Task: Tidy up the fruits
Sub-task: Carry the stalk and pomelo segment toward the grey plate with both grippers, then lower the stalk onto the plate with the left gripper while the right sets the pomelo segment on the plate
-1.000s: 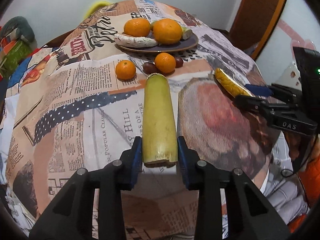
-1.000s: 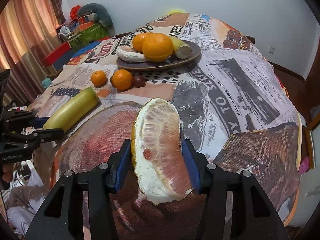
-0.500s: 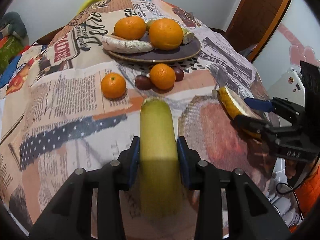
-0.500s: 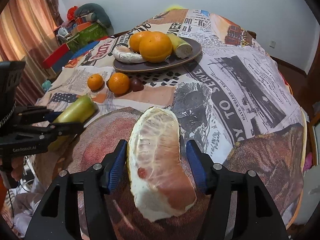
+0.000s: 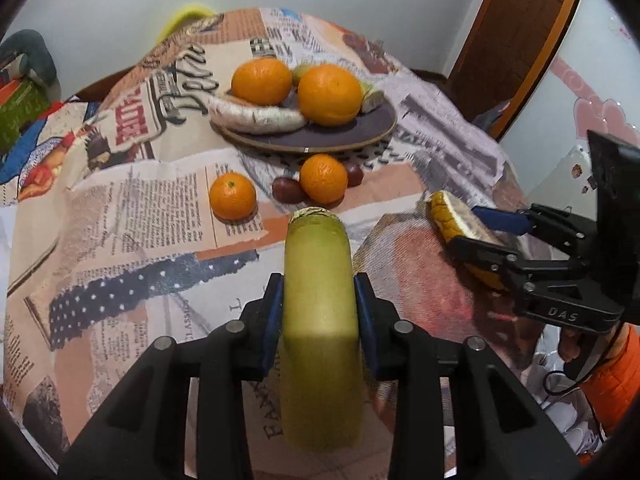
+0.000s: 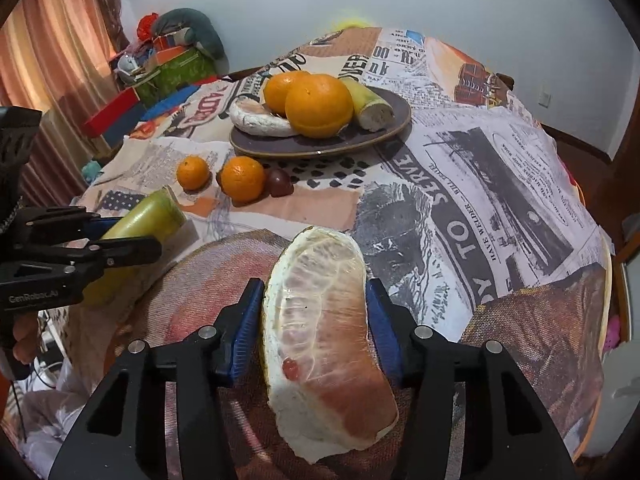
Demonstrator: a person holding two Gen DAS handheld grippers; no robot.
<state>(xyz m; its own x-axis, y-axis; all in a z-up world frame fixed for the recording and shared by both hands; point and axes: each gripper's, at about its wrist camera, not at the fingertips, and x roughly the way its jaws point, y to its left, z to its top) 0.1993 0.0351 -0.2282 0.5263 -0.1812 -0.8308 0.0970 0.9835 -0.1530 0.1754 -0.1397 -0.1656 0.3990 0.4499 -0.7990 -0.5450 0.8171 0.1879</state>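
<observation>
Left gripper (image 5: pixel 319 304): blue pads are pressed against both flanks of a yellow-green cylinder of fruit (image 5: pixel 319 320), held pointing to 12 o'clock, above the printed tablecloth (image 5: pixel 120 216).

Right gripper (image 6: pixel 316 320): jaws are closing on a peeled pomelo wedge (image 6: pixel 324 344) between them; pads are seen against its sides.

Dark plate (image 6: pixel 384 130), at 12 o'clock, is loaded with two oranges (image 6: pixel 318 106). Two small oranges (image 5: pixel 323 178) and dark plums (image 5: pixel 286 190) are noted just at its 6 o'clock, on the cloth.

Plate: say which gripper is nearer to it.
Left, slightly. The left gripper, shut on the green stalk, sits past the loose oranges from the plate; the right gripper, closing on the pomelo wedge, sits farther back.
</observation>
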